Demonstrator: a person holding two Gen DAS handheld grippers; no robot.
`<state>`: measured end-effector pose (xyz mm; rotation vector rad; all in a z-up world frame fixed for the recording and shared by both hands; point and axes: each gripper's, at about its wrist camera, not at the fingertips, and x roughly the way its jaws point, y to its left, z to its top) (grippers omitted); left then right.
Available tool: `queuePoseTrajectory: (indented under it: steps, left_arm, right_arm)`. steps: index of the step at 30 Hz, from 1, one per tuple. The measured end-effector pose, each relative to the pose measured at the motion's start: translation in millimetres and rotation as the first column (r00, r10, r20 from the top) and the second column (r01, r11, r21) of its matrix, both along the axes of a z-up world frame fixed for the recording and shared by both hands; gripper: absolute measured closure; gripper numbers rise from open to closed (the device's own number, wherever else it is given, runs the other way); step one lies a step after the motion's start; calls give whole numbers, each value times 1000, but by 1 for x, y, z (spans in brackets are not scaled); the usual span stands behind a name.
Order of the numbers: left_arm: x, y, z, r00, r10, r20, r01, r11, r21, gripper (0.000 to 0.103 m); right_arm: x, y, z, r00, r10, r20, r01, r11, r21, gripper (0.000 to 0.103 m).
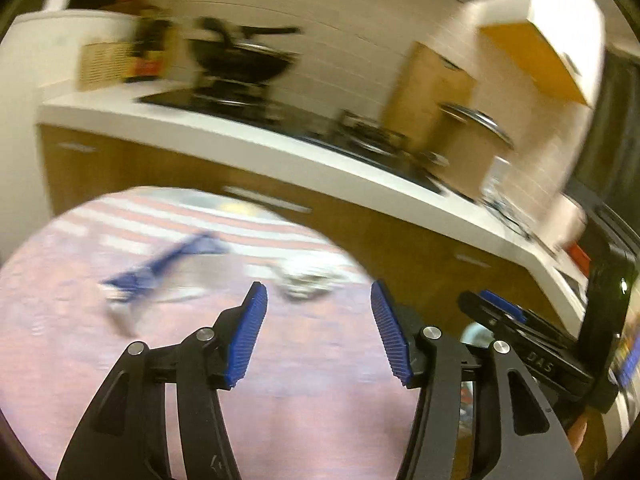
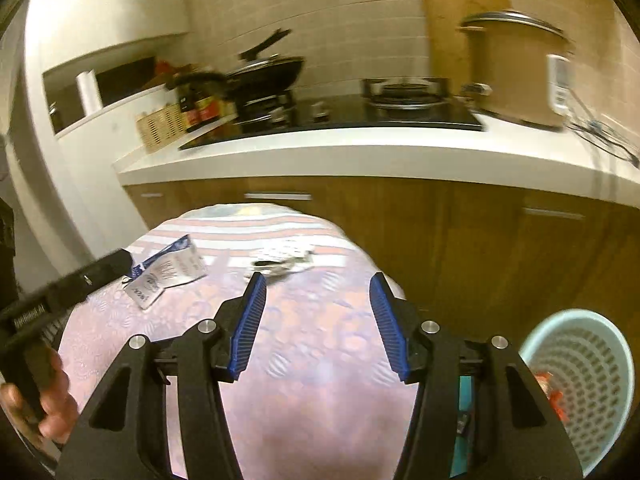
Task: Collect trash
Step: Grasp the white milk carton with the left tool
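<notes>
Writing: the right gripper's body, seen from the left wrist view, bears the letters "DAS"; the left gripper's body, seen from the right wrist view, carries white lettering too blurred to read. The flattened carton (image 2: 168, 270) shows blue print and script that cannot be made out.
Left gripper (image 1: 318, 330): jaws parted about midway, blue ribbed pads facing each other, nothing between them and nothing touched; it is released and hangs over the table.
Right gripper (image 2: 318, 322): jaws parted about midway, pads bare, empty and released, above the table's near half.
Hand (image 2: 44, 404): one hand in view, at 8 o'clock in the right wrist view, gripping the left tool's handle.
Trash on table: two pieces. One flattened white and blue carton at 10 o'clock from the right gripper's pads; one crumpled white and dark wrapper (image 2: 282, 264) at 12 o'clock, just beyond the left pad tip. Both lie flat, apart from each other.
Table (image 2: 320, 420): one round table with a pinkish patterned cloth, striped at its far edge.
Bin (image 2: 592, 380): one pale blue perforated basket at 4 o'clock, beside the table, with orange and red scraps inside.
Counter (image 2: 360, 152): one white worktop on brown cabinets; one black pan with lid, one beige cooker pot, one wicker basket, several dark bottles.
</notes>
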<state>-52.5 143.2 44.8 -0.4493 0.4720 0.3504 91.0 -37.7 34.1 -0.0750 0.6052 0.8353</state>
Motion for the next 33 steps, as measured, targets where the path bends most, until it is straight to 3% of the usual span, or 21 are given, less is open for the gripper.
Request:
queuePoseTrajectory:
  steps: [5,11,23,28,33]
  left_arm:
    - [-33,55,-17,986,162,-37,-163,987,-7,50]
    - [-39,97,-44,974,213,-81,-218,974,-59,50]
    - [-8,83,-64,996,38,-77,-45,995,-91,47]
    - [1,58,-75,991,-89,-100,75,988,-132,47]
    - [-6,46,-72,989,-109,-99,98,989,-107,47]
  right_arm:
    - [6,51,-35,999,22,-29,-23,999,-35,53]
    - [16,77,-73,996,11,-91,-19,996,-91,53]
    - [19,75,-79,995,1,-103,-11,995,-97,52]
    - [22,73,-80,993,-5,-115,-5,996,-88,52]
    - [26,70,-80,991,-7,-133,-2,997,-74,48]
